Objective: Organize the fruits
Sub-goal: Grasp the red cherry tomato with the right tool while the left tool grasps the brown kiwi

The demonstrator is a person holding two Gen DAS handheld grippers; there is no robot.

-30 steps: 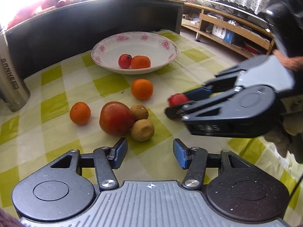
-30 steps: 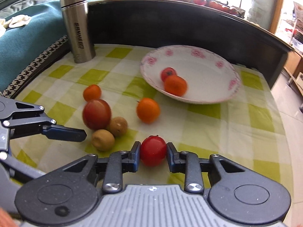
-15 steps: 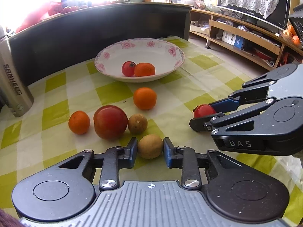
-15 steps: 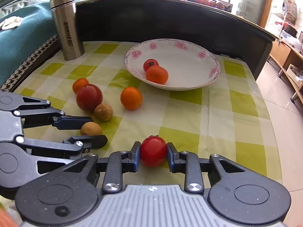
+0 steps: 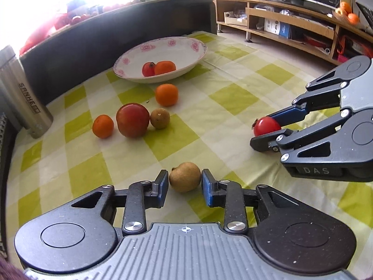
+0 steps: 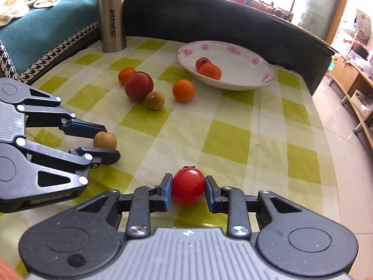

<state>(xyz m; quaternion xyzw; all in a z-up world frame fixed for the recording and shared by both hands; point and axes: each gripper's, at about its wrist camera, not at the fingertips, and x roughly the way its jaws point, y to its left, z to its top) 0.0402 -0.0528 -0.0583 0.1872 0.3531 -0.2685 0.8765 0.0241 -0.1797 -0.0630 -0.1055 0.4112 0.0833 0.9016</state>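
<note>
Brown fruit (image 5: 184, 180) clamped in L gripper (image 5: 184, 184) | R gripper (image 6: 188, 192) clamping red tomato (image 6: 188, 186) | both low over tablecloth (image 6: 233, 121)

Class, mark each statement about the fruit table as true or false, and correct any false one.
1. The right tool grips a red tomato. True.
2. The bowl holds four fruits. False: it holds two, a small red one and an orange one.
3. The left tool has a brown fruit between its fingers. True.
4. The steel flask lies on its side. False: it stands upright.
5. The big red fruit sits in the bowl. False: it rests on the tablecloth.
</note>
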